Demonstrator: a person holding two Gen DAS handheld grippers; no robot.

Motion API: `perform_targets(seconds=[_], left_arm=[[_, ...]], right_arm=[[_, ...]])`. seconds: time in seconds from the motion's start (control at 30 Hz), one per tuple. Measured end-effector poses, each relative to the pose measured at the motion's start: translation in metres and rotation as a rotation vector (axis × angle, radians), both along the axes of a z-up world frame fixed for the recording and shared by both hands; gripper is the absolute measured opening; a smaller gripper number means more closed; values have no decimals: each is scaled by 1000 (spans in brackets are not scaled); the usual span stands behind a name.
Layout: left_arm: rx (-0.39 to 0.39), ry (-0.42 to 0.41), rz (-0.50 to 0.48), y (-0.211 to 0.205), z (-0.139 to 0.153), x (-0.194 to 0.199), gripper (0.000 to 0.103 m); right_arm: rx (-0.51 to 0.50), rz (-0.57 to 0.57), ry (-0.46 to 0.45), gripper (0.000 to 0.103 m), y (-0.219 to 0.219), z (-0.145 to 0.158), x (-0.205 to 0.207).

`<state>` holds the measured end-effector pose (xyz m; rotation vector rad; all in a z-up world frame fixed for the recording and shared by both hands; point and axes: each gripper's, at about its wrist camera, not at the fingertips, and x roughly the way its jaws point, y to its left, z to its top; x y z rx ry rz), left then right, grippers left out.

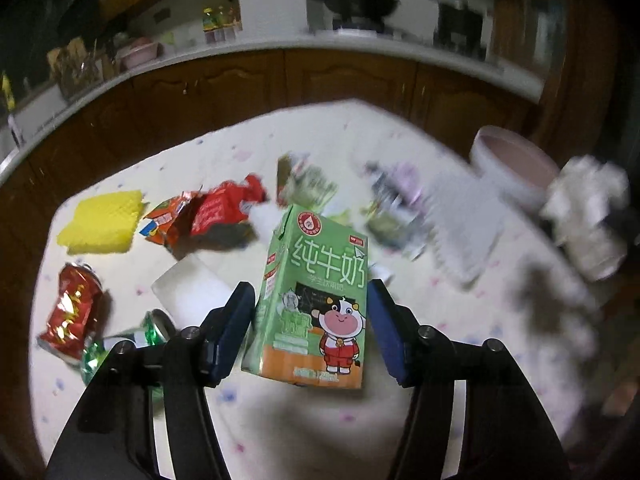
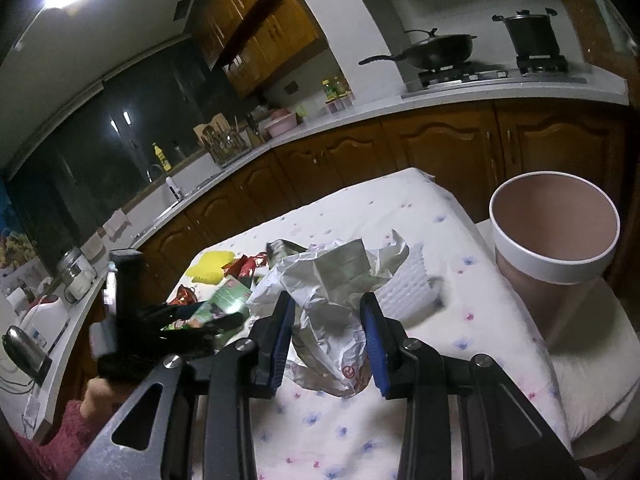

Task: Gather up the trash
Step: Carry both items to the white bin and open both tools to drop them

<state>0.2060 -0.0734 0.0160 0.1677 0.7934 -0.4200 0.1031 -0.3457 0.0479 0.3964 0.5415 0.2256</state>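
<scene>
White floral-print tablecloth (image 2: 472, 280) covers the table in both views, trash strewn across it. Pink cylindrical bin with a white rim (image 2: 554, 240) stands at the table's right edge — sharp in the right wrist view, only a blur at the edge of the left wrist view.

Right gripper (image 2: 326, 340): blue pads closed on a crumpled white plastic bag (image 2: 332, 320), jaws partly apart with the bag bunched between them, lifted off the cloth. Left view sees that bag only as a smeared white lump at far right.

Left gripper (image 1: 310, 328): jaws about half open around a green milk carton with a cartoon cow (image 1: 320, 296). Carton stands tilted between the pads; left pad looks to be touching its side, right pad shows a thin gap — no firm grip visible. Right view shows this gripper side-on and the carton only partly, so contact can't be confirmed there.

Left view only, left of the carton: flat yellow sponge cloth (image 1: 102, 220), red crumpled snack wrapper (image 1: 216, 210), crushed red can (image 1: 74, 312), crushed green can (image 1: 132, 340).
</scene>
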Motion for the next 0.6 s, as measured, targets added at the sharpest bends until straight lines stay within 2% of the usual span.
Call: perform_targets(seconds=[0.37,0.6], left_arm=[[-186,-19,-30,-26,34,-21,58],[-216,-26,-95,-66,42,-20,58]], right_arm=[[0,-26,-8,35,-16,2,-9],[-5,-80,-15,35,-40,6,-13]])
